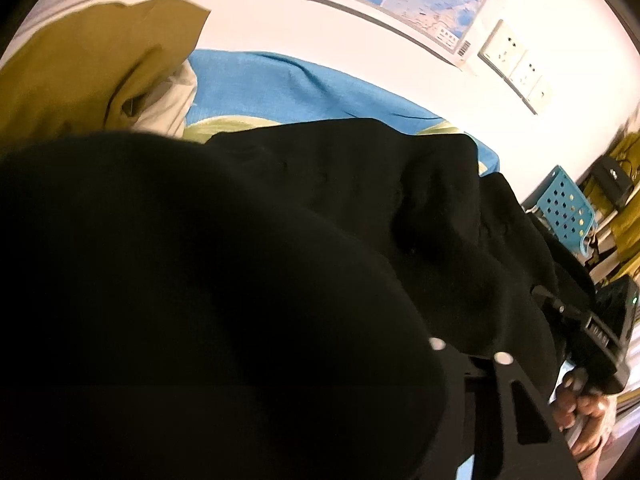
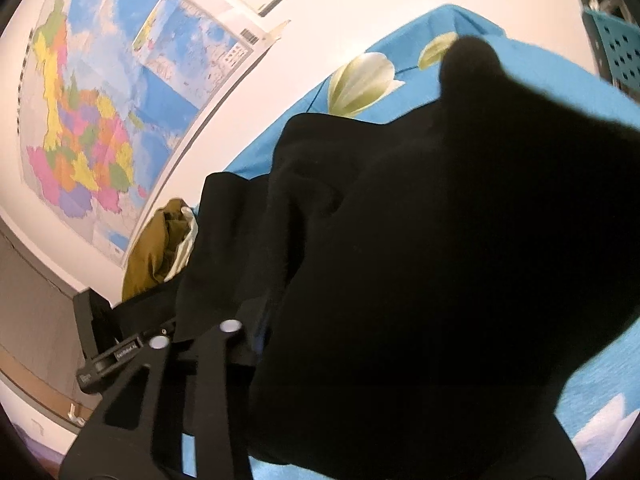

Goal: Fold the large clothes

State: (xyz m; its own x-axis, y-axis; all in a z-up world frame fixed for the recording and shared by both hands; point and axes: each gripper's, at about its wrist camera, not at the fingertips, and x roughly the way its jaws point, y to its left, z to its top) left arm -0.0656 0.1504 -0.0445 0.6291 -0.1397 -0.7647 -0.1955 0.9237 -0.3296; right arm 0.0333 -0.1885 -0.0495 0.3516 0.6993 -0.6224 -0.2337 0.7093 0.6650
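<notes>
black garment (image 1: pixel 248 264) was bunched over the blue floral bedsheet (image 1: pixel 280 84), draped across both cameras. left gripper (image 1: pixel 192 344) was buried under the cloth, only one finger (image 1: pixel 516 412) showing, so can't tell its jaw state. right gripper (image 2: pixel 200 332) had the fabric hanging over its fingertips; jaw state can't be told either. olive jacket (image 1: pixel 80 68) lay on the sheet beyond the garment, by the wall map (image 2: pixel 100 100). blue perforated basket (image 1: pixel 564 204) stood past the sheet's edge.

Both wrist views sit very near the black garment (image 1: pixel 240 280), which fills most of each. Each faces the wall map (image 2: pixel 100 112) beyond the blue bedsheet (image 1: pixel 280 84), sharing the olive clothes (image 2: pixel 156 248).
</notes>
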